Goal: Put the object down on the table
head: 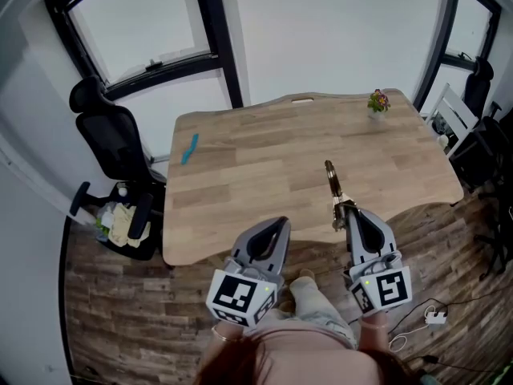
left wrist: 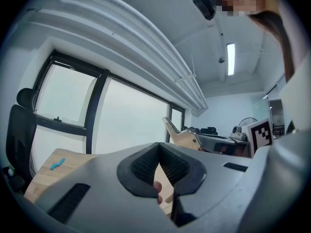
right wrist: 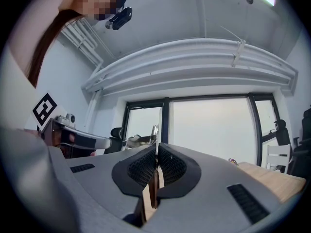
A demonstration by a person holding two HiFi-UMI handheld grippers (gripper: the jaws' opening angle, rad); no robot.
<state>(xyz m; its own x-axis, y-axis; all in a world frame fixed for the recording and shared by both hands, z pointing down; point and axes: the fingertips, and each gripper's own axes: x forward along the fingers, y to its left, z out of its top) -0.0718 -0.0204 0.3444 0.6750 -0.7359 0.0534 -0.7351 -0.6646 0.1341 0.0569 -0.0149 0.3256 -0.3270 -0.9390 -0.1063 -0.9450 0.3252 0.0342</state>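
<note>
My right gripper (head: 346,209) is shut on a thin utensil (head: 333,184) with a brown end and a metal part. It hovers over the near right part of the wooden table (head: 264,175). In the right gripper view the utensil's metal edge (right wrist: 155,135) sticks up from between the closed pads of the right gripper (right wrist: 155,149). My left gripper (head: 276,225) hangs at the table's near edge, shut, with nothing in it. In the left gripper view the pads of the left gripper (left wrist: 159,147) meet at their tips. Below them a fingertip shows through the gap.
A small blue item (head: 189,148) lies on the table's left side and a little flower pot (head: 378,101) stands at its far right. A black office chair (head: 112,139) and a bin (head: 120,224) stand left of the table. More chairs (head: 457,111) stand at the right.
</note>
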